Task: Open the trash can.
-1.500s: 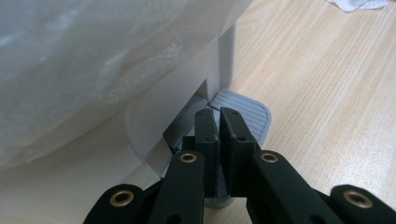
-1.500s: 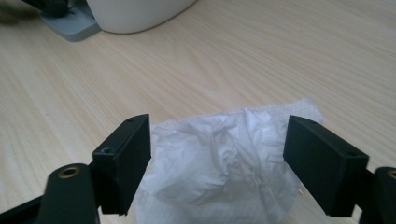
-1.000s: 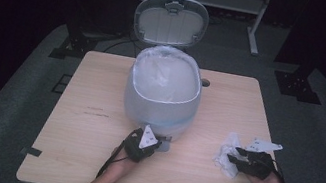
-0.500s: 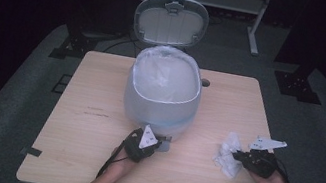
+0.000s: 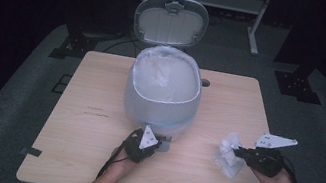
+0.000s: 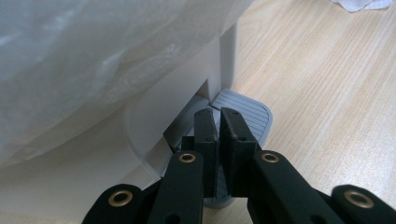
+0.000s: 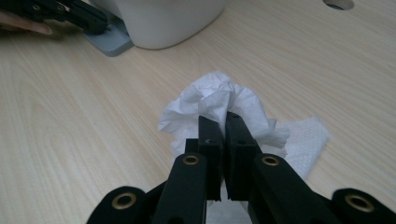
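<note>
The pedal bin point(image 5: 162, 96) stands at the middle of the bench point(image 5: 92, 109), lid point(image 5: 171, 19) raised at its far side, a pale liner bag point(image 5: 167, 72) over its rim.

The left gripper point(image 5: 148, 147) sits at the bin's near base, jaws brought together with nothing between them, tips resting on the grey foot pedal point(image 6: 245, 114). The left gripper view shows the pedal's ribbed top and the slot it projects from; the high view hides most of this under the gripper.

The right gripper point(image 5: 237, 152), well to the right of the bin, is clamped on a crumpled white tissue point(image 7: 224, 109). The tissue has no clear long axis. In the right gripper view a flat flap point(image 7: 303, 137) trails onto the bench on the side away from the bin.
</note>
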Tool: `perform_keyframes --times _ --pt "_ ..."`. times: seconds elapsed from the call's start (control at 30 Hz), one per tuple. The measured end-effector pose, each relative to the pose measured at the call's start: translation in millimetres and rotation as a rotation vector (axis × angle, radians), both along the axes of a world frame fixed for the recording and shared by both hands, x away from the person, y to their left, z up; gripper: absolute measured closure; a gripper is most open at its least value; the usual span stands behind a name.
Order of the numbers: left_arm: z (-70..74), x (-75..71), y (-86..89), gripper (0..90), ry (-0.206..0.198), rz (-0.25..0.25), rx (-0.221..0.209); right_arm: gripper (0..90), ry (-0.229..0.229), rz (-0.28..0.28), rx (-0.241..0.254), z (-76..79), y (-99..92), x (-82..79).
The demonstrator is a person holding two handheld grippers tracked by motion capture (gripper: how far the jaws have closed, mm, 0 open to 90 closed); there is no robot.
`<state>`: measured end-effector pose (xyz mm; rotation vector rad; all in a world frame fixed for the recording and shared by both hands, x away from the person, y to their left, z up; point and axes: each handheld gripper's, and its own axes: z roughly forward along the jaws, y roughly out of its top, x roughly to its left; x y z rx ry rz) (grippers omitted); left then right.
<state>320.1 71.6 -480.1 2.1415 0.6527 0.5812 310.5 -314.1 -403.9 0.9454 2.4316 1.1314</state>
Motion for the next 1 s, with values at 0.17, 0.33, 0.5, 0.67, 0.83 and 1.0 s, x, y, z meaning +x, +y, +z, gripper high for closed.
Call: perform_keyframes --times 0.17,0.33,0.5,0.67,0.83,1.0 --pt "-0.2 0.0 0.0 85.8 0.005 0.003 -0.006 86.4 0.004 0.023 0.015 8.9 3.1 -1.2" --pt "-0.2 0.6 0.5 85.8 0.011 0.001 -0.013 86.4 0.007 0.037 0.047 19.0 5.4 -1.4" --pt "-0.3 0.3 0.1 85.8 0.006 0.003 -0.010 86.4 0.009 0.052 0.087 30.1 7.2 -1.2" --pt "-0.2 1.1 0.7 85.8 0.015 0.002 -0.021 86.8 0.005 0.066 0.098 41.7 10.7 -0.8" --pt "-0.2 -0.4 -0.3 85.8 -0.001 0.002 -0.003 86.8 0.005 0.083 0.103 51.5 14.5 0.1" --pt "-0.4 1.0 0.5 85.8 0.014 0.003 -0.023 86.8 0.008 0.090 0.130 57.5 15.7 2.1"
